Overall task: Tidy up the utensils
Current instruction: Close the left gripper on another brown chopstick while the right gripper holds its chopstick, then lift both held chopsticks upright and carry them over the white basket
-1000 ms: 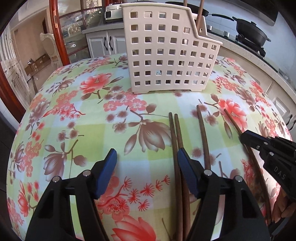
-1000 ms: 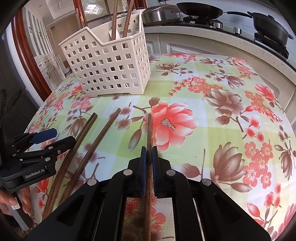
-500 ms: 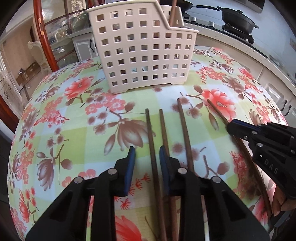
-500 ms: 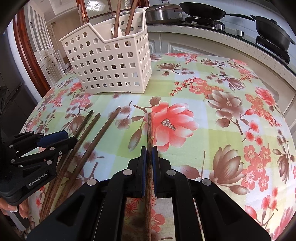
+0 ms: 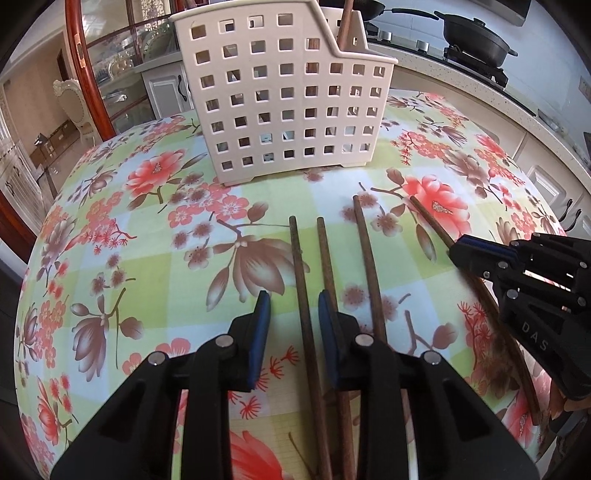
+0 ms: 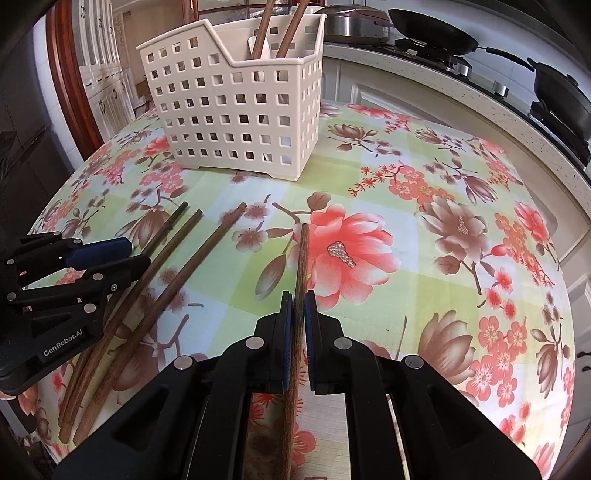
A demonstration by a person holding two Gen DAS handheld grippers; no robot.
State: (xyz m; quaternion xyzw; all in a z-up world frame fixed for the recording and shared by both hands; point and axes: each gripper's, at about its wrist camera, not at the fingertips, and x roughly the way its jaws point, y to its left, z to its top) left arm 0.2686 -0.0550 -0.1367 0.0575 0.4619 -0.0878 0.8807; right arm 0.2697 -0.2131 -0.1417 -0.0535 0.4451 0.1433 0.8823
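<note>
The right gripper point(image 6: 299, 306) is pinched on a chopstick point(image 6: 302, 258), its pads tight against the wood, the stick pointing ahead toward the basket point(image 6: 236, 110). The left gripper point(image 5: 293, 314) stands partly spread over the leftmost stick point(image 5: 301, 280) of three lying loose on the tablecloth point(image 5: 147, 258); that stick runs between its pads, which do not press on it. The next stick point(image 5: 325, 258) lies just beside the right pad, and there is the risk: a squeeze could catch both or knock one askew. The basket sits upright at the far side, well apart from both grippers, with two sticks point(image 6: 275, 27) already standing in it. Held far back, the pinched stick may swivel and jab the rim rather than drop in.
</note>
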